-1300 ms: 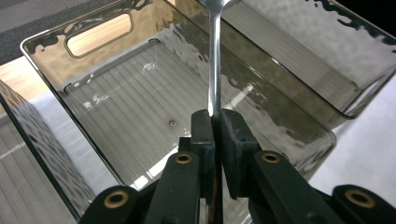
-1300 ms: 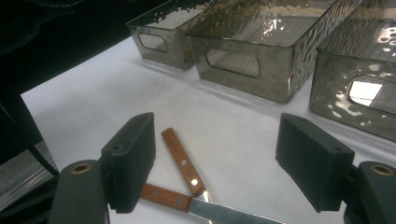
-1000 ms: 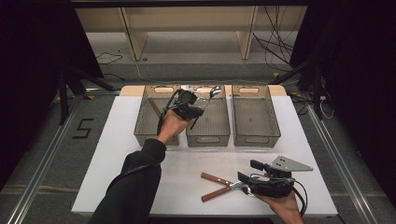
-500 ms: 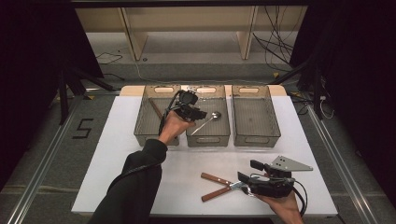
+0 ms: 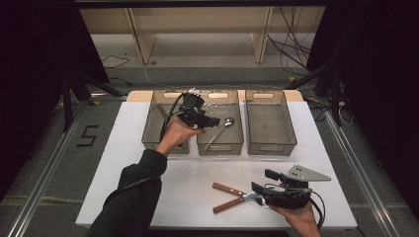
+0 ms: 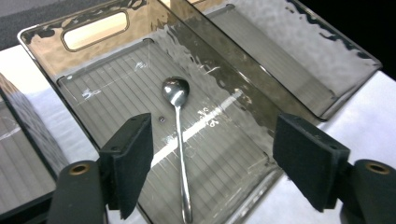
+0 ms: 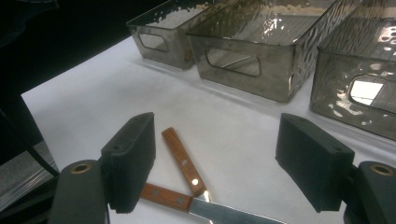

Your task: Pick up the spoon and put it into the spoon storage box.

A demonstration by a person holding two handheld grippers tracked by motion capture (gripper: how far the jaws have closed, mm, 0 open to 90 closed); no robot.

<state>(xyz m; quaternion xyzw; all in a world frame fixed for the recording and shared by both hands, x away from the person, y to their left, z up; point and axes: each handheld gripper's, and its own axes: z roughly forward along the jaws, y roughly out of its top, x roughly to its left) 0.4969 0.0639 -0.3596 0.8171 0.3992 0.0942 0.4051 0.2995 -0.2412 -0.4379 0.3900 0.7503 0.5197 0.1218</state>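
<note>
A metal spoon (image 6: 177, 135) lies flat on the floor of the middle grey bin (image 5: 220, 148), bowl toward the bin's back, also seen as the spoon (image 5: 220, 131) from above. My left gripper (image 5: 215, 121) hovers over the wall between the left and middle bins. Its jaws have just been opening; in the left gripper view the left gripper (image 6: 219, 163) stands open above the spoon, not touching it. Two wooden-handled knives (image 5: 228, 196) lie crossed near the table's front. My right gripper (image 5: 264, 181) rests open just right of them; its view shows the knives' handles (image 7: 182, 161) below its jaws.
Three translucent grey bins stand in a row at the back of the white table (image 5: 123, 187): the left bin (image 5: 150, 133), the middle one, and the right bin (image 5: 271, 123). Dark floor, cables and stands surround the table.
The spoon was in my left gripper over the bins; the jaws opened and it now lies in the middle bin. The left hand rose slightly. The right hand stayed still.
</note>
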